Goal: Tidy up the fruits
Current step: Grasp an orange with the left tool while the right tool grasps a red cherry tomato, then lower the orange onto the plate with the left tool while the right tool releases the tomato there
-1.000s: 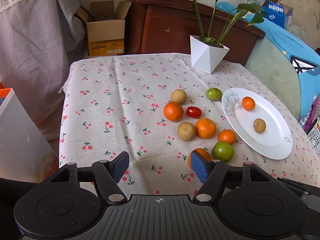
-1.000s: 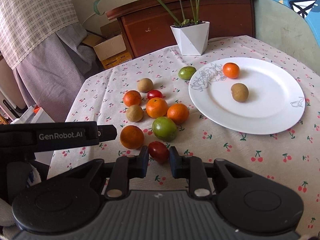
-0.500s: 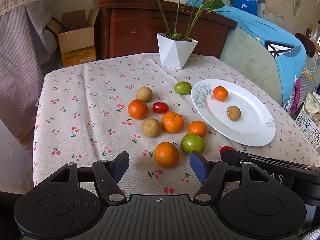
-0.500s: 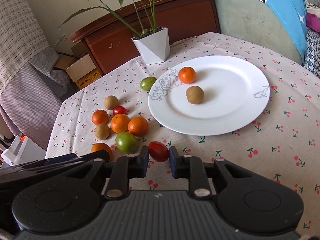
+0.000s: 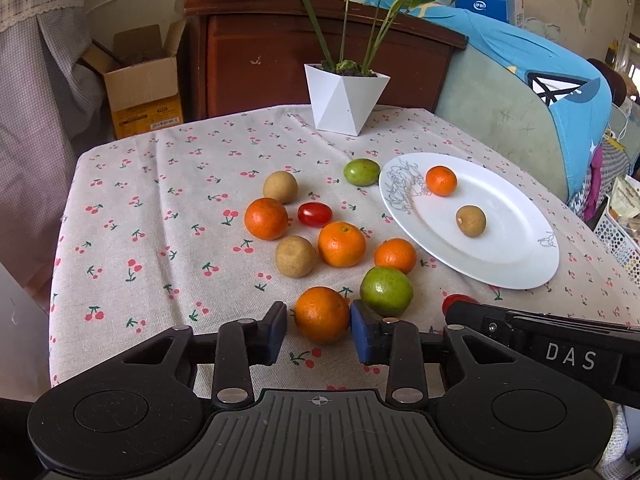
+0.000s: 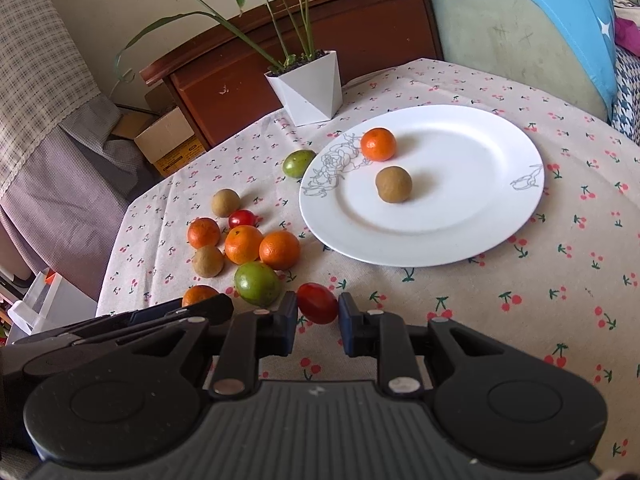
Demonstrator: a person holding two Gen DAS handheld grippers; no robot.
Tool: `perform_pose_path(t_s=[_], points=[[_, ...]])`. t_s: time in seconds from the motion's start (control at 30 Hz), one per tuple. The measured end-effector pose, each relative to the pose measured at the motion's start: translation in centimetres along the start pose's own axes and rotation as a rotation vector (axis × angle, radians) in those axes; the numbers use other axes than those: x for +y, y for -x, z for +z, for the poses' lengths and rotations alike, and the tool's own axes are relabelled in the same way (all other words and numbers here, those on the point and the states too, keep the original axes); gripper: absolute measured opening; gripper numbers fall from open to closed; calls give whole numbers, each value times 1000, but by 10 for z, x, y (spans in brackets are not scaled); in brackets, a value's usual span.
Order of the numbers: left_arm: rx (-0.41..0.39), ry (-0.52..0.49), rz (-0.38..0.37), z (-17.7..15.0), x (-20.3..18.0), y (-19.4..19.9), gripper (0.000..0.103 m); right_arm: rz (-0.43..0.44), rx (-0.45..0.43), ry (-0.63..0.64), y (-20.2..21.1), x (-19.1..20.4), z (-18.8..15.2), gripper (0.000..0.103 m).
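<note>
My left gripper has closed around an orange at the near edge of the fruit cluster, its pads touching both sides. A green fruit sits just right of it. My right gripper is shut on a red cherry tomato and holds it near the front of the white plate. The plate holds a small orange and a brown fruit. Loose oranges, brown fruits, a second tomato and another green fruit lie on the cloth.
A white planter with a leafy plant stands at the table's far side. A wooden cabinet and a cardboard box are behind the table. A blue-covered seat is to the right.
My left gripper moved forward and narrowed from wide open onto the near orange. My right gripper, still holding the tomato, moved right toward the plate.
</note>
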State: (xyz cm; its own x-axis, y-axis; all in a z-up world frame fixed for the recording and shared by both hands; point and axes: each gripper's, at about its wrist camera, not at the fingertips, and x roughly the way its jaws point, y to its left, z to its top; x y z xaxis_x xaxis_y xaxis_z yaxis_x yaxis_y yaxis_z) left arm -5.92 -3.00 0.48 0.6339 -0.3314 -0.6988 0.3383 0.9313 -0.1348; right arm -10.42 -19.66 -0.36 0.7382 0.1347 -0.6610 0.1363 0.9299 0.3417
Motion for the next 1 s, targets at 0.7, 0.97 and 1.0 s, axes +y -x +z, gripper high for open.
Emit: perform_pose_path(t_s=[0.7, 0.97, 1.0], points=[[-74, 45, -17, 14, 2, 23, 27, 42, -69, 0, 20, 1, 14, 22], [-85, 66, 4, 18, 10, 26, 27, 40, -48, -24, 19, -9, 9, 28], [-84, 67, 6, 18, 11, 26, 27, 43, -43, -22, 18, -9, 9, 29]])
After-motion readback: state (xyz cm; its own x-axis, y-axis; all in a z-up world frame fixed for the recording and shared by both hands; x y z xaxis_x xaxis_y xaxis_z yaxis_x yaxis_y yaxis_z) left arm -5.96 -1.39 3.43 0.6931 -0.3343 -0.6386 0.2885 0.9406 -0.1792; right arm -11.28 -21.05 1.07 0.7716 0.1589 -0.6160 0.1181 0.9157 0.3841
